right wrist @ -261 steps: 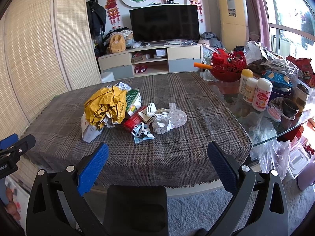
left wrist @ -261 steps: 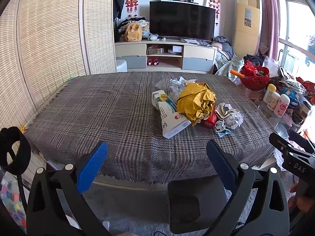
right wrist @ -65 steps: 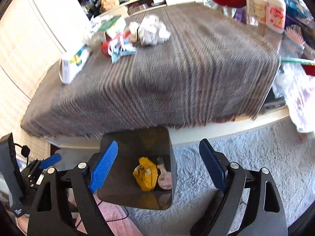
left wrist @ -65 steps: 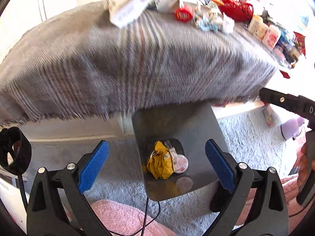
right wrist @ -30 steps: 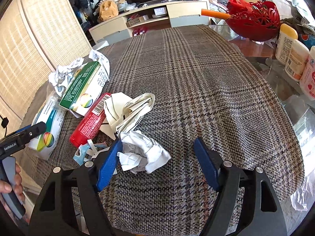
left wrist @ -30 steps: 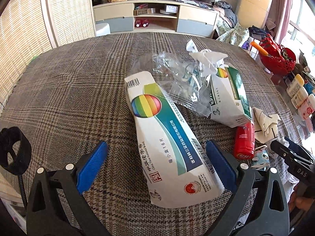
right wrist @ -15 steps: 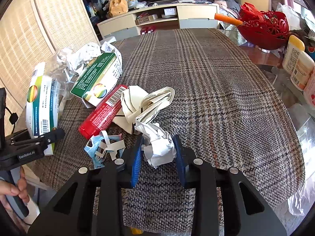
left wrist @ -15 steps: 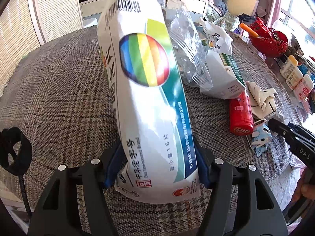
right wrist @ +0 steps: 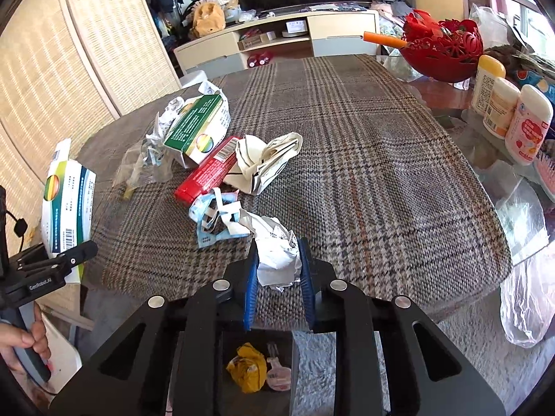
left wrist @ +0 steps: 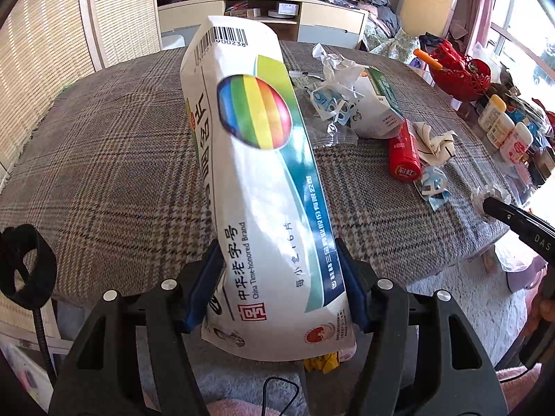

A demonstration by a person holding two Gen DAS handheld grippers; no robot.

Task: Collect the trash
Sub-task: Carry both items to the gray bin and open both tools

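My left gripper is shut on a long white box with a rainbow disc, held tilted above the plaid table's near edge. In the right wrist view the same box hangs at the far left. My right gripper has its jaws closing, and their blue pads press on a crumpled white paper. On the cloth lie a green box, a red tube, a cream paper wad, a blue-white wrapper and clear plastic. Below stands a dark bin holding a yellow wad.
A red basket and several bottles stand on the glass at the right. A clear plastic bag hangs off the right edge. A woven screen runs along the left. Grey carpet lies under the table edge.
Both grippers closed from wide open. The left took the rainbow box and raised it off the cloth; the right clamped the crumpled paper and drew it back toward the table's near edge.
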